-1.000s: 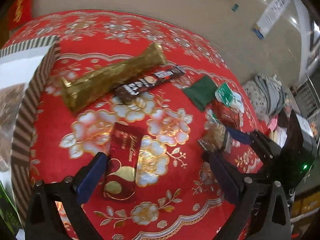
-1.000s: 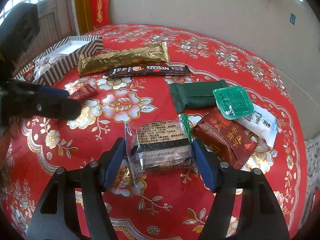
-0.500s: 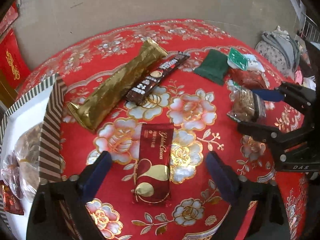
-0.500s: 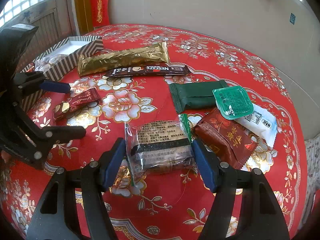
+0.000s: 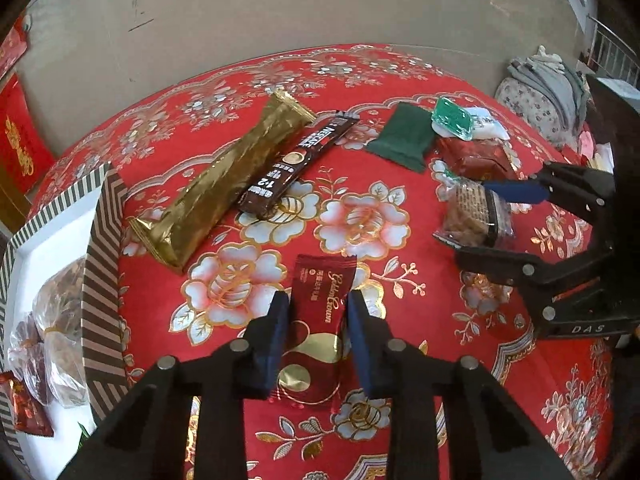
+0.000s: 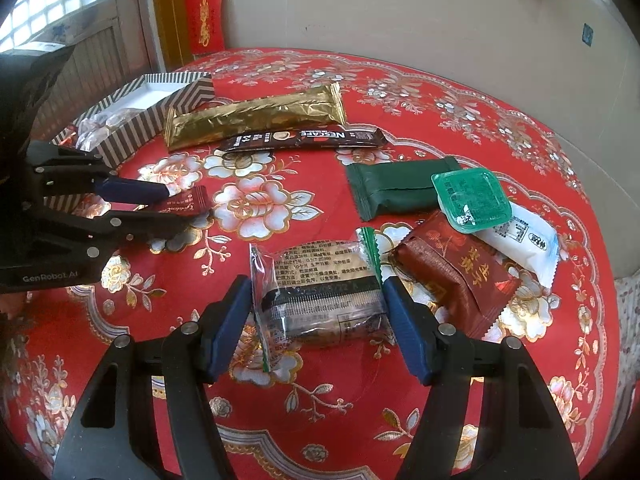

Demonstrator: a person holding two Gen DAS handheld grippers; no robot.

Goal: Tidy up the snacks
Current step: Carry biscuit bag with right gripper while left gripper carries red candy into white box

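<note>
Two hand-held grippers over a round table draped in a red floral cloth (image 6: 460, 92). The left gripper (image 5: 318, 340) straddles a dark red Golden Crown sachet (image 5: 320, 320) lying flat on the cloth; its jaws are closing, with the blue pads (image 5: 276, 340) at or just touching the sachet's long edges – firm pressure cannot be confirmed. The right gripper (image 6: 318, 328) points down at a clear-wrapped biscuit pack (image 6: 320, 292), its jaws spread wide with a pad on either side of the wrapper, not visibly pressing it. Farther back on the cloth lie a long gold foil pack (image 6: 256, 114) and, just beside it, a brown Nescafé stick (image 6: 304, 138). To the right – a cluster: a dark green packet (image 6: 396, 190), a small green-lidded cup (image 6: 472, 198) resting partly on a white packet (image 6: 524, 240), and a brown-red packet (image 6: 456, 272) near the biscuit pack. A striped box (image 5: 102, 260) stands at the table's left edge, holding clear-wrapped items (image 5: 60, 320) and a small red packet (image 5: 24, 408)
</note>
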